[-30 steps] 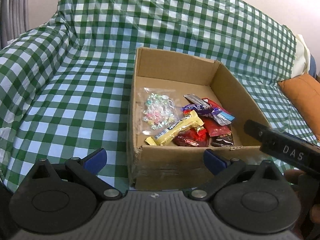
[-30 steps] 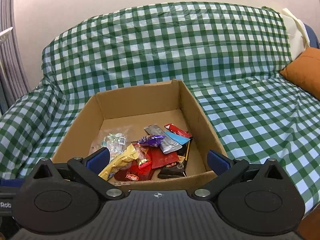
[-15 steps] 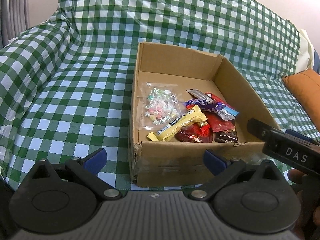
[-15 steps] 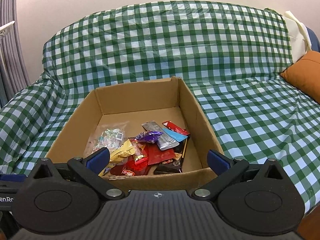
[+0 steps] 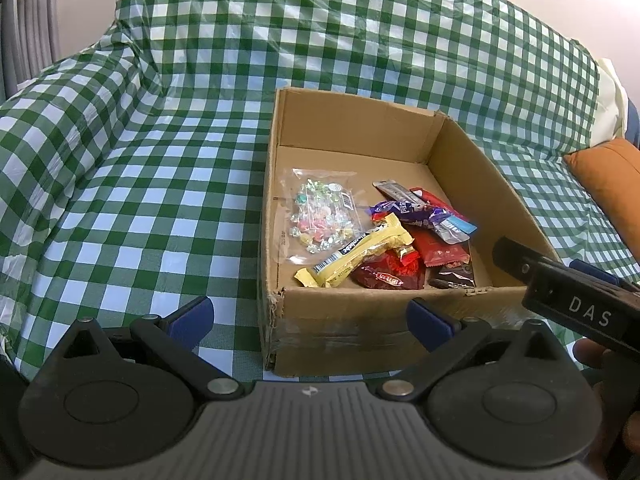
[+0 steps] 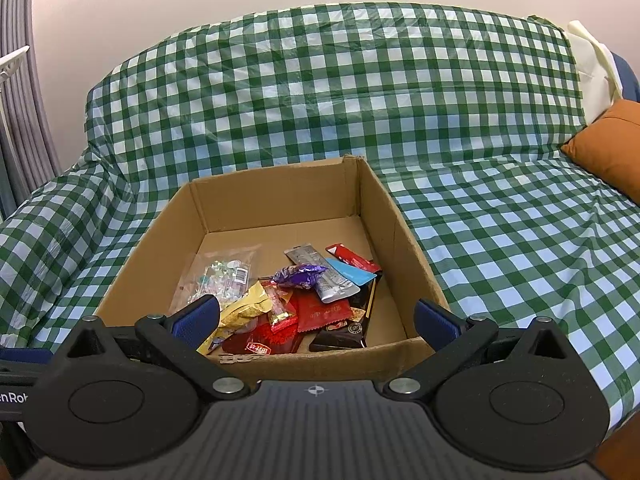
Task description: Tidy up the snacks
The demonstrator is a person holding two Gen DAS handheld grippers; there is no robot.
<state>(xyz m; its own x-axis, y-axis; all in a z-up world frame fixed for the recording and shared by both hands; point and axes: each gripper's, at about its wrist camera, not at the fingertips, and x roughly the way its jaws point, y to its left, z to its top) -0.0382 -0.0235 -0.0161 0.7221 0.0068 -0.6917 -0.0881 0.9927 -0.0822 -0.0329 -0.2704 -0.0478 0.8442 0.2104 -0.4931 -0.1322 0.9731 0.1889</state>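
Note:
An open cardboard box (image 5: 352, 128) (image 6: 276, 196) stands on a sofa under a green checked cover. Inside lie a clear bag of sweets (image 5: 322, 216) (image 6: 218, 276), a yellow bar (image 5: 354, 252) (image 6: 240, 312), a purple wrapper (image 5: 404, 212) (image 6: 300, 274), red packets (image 5: 438, 246) (image 6: 320, 312), a silver and blue packet (image 6: 332, 276) and a dark packet (image 5: 454, 274) (image 6: 340, 334). My left gripper (image 5: 308, 316) is open and empty, in front of the box's near left corner. My right gripper (image 6: 316, 316) is open and empty, just before the box's near wall; its body shows in the left wrist view (image 5: 568, 300).
The green checked cover (image 5: 140, 184) (image 6: 500, 232) spans the sofa seat, back and left arm. An orange cushion (image 5: 612, 176) (image 6: 608, 144) lies at the right, with a cream cloth (image 6: 592, 60) behind it. Grey curtains (image 6: 20, 120) hang at the left.
Both grippers have drawn back and up from the box, so it sits lower and farther in both views. The snacks have not moved. Both grippers stay open.

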